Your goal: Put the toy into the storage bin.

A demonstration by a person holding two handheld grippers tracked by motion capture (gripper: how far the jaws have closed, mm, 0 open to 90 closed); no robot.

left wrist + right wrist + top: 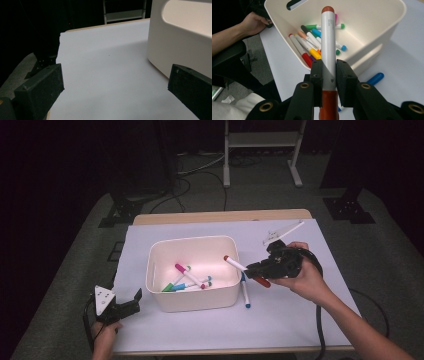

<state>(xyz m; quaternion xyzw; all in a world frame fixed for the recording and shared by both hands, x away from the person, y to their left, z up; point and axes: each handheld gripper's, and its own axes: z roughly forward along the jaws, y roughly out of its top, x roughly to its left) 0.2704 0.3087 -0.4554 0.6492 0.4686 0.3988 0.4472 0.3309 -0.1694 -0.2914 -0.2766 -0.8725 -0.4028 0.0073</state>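
A: Nearest first. Lower left of the high view, the left gripper (131,303) sits by the front-left corner of the white rectangular plastic bin (192,301), jaws spread, nothing between them. Idle.

B: Agreed. The left gripper view has both black jaws wide apart over the pale sheet-covered table (107,75), bin wall at upper right. Right side?

A: The right gripper (329,75) is clamped on the white marker with the red-orange cap and end (328,42). Pads squeeze the barrel low, near the coloured tail, so most of its length sticks out ahead.

B: In the high view the marker (235,263) is at centre right, tip just over the bin's right rim, off the table. I'd call the step: carry it in and drop.

A: Tips then. Push the tip further past the rim before letting go; released now, it could catch the edge and roll out. Tilt the nose down a bit so it slides onto the loose coloured markers (312,42) in the bin.

B: Watch the blue-capped marker (245,293) lying on the table just right of the bin, don't knock it. Farthest, upper right of the sheet, is a pale thin object I can't identify.
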